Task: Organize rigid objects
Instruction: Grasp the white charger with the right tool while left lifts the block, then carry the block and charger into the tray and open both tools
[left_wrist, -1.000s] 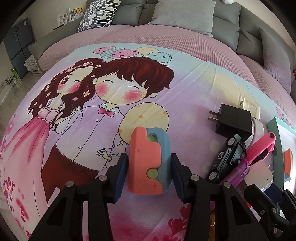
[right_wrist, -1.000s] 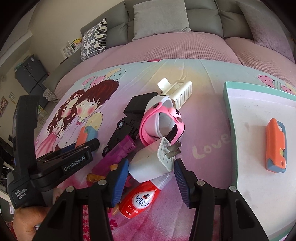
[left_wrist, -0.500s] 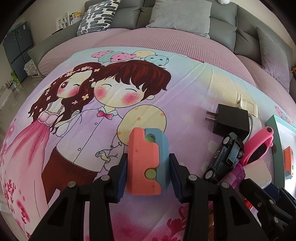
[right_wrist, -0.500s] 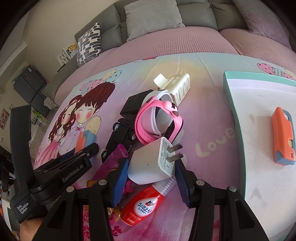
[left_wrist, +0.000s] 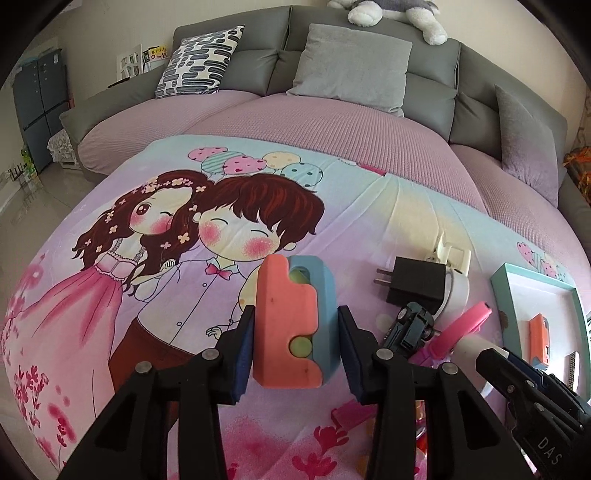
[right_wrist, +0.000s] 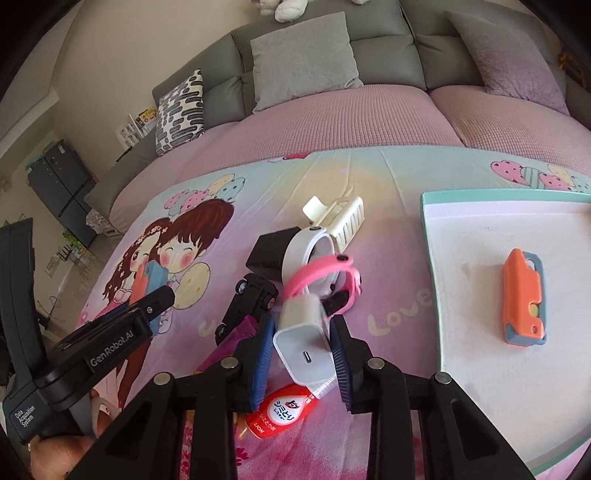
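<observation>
My left gripper (left_wrist: 295, 341) is shut on an orange and blue block toy (left_wrist: 295, 321), held above the cartoon bedsheet. My right gripper (right_wrist: 301, 345) is shut on a white charger plug (right_wrist: 303, 336), lifted above the pile. A second orange and blue block toy (right_wrist: 524, 302) lies on the white tray (right_wrist: 480, 350) with the teal rim at the right. The left gripper and its toy also show in the right wrist view (right_wrist: 147, 284).
A pile lies left of the tray: black charger (left_wrist: 415, 284), toy car (left_wrist: 412, 325), pink watch band (right_wrist: 321, 273), white ring (right_wrist: 295, 251), cream hair clip (right_wrist: 338, 218), red bottle (right_wrist: 284, 411), purple item (right_wrist: 236, 339). A grey sofa (left_wrist: 351, 74) with cushions stands behind.
Both grippers have risen and tilted up. The right gripper lifted the white charger off the pile and turned it, port end towards the camera. The left still holds its toy.
</observation>
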